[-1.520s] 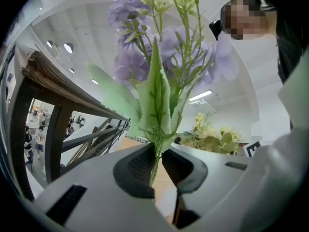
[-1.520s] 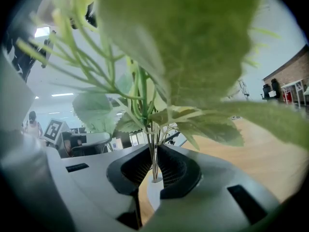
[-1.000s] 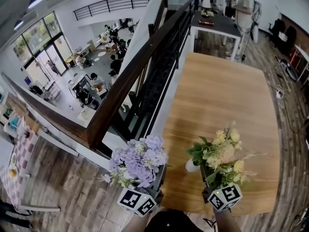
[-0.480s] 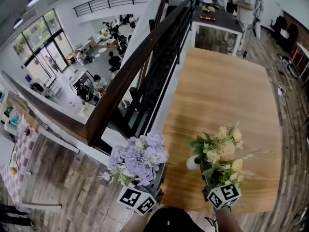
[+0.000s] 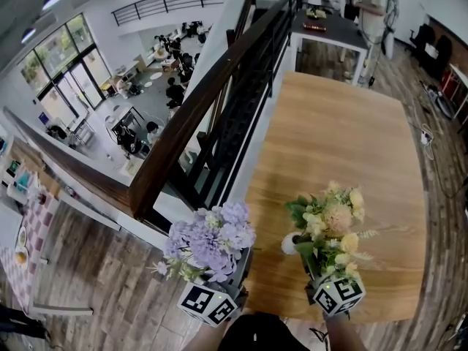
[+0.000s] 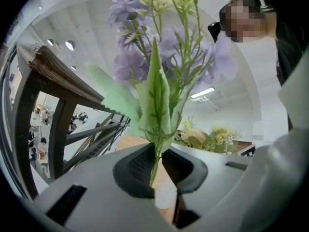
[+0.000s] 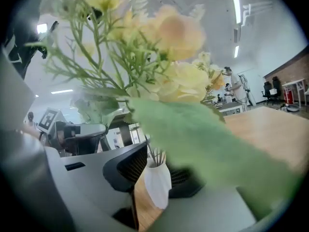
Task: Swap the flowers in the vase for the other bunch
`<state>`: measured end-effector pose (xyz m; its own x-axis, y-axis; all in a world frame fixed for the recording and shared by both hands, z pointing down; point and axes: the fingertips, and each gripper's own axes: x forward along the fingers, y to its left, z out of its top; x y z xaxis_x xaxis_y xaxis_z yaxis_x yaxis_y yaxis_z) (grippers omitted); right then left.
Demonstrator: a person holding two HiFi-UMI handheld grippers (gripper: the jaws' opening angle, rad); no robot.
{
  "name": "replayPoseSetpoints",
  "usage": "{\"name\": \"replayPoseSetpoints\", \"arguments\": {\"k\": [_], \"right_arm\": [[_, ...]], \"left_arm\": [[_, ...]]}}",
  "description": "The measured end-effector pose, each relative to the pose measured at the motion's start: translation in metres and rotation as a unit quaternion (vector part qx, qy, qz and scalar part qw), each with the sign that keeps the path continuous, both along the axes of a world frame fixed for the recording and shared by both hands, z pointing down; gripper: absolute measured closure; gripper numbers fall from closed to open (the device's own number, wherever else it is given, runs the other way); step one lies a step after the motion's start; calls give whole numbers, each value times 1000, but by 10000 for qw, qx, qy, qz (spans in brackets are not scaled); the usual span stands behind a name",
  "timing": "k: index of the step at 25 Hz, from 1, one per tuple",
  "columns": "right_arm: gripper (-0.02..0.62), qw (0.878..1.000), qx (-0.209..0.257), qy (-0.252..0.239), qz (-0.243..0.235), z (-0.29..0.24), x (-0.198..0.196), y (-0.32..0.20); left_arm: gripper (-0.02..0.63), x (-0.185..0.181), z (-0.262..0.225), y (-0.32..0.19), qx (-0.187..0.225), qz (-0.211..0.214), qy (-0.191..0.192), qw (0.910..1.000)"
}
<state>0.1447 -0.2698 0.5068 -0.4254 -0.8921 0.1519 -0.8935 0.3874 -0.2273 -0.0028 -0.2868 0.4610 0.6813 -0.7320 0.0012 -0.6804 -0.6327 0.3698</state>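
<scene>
A lilac bunch [image 5: 210, 241] is gripped by its green stem [image 6: 154, 164] in my left gripper [image 6: 157, 167], held level off the table's left edge, above the railing. The yellow bunch [image 5: 329, 224] stands with its stems [image 7: 154, 154] in the small white vase [image 7: 155, 183] on the wooden table [image 5: 344, 137]. My right gripper [image 7: 155, 174] sits just behind the vase; its jaws have just been opening and stand apart on either side of the stems, with the pads [image 7: 131, 167] off them. In the head view, only its marker cube [image 5: 338, 295] and the vase [image 5: 291, 244] show under the leaves.
A dark wooden railing [image 5: 205, 115] runs along the table's left side, with a drop to a lower floor beyond it. A person [image 5: 371, 13] stands by a dark table [image 5: 329, 35] at the far end. Cables lie on the floor [image 5: 439, 108] at the right.
The right jaws have come apart from the yellow bunch's stems. The yellow bunch now stands a little more upright over the vase. The left gripper and the lilac bunch have stayed put.
</scene>
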Motion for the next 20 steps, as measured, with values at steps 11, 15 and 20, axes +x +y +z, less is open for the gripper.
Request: {"name": "replayPoseSetpoints", "arguments": {"k": [11,15,20], "right_arm": [[428,9998,-71,-183,-25,6,-2,3],[416,9998,-106,-175,5,4,-2,6],[414,9996,-200,-174,118,9,4,11]], "left_arm": [[557,-5,1,6,22,-60,-8,10000],[557,-5,0,7,10,-64,-6,10000],[557,-3,1,10,2,-16,27,10000]]}}
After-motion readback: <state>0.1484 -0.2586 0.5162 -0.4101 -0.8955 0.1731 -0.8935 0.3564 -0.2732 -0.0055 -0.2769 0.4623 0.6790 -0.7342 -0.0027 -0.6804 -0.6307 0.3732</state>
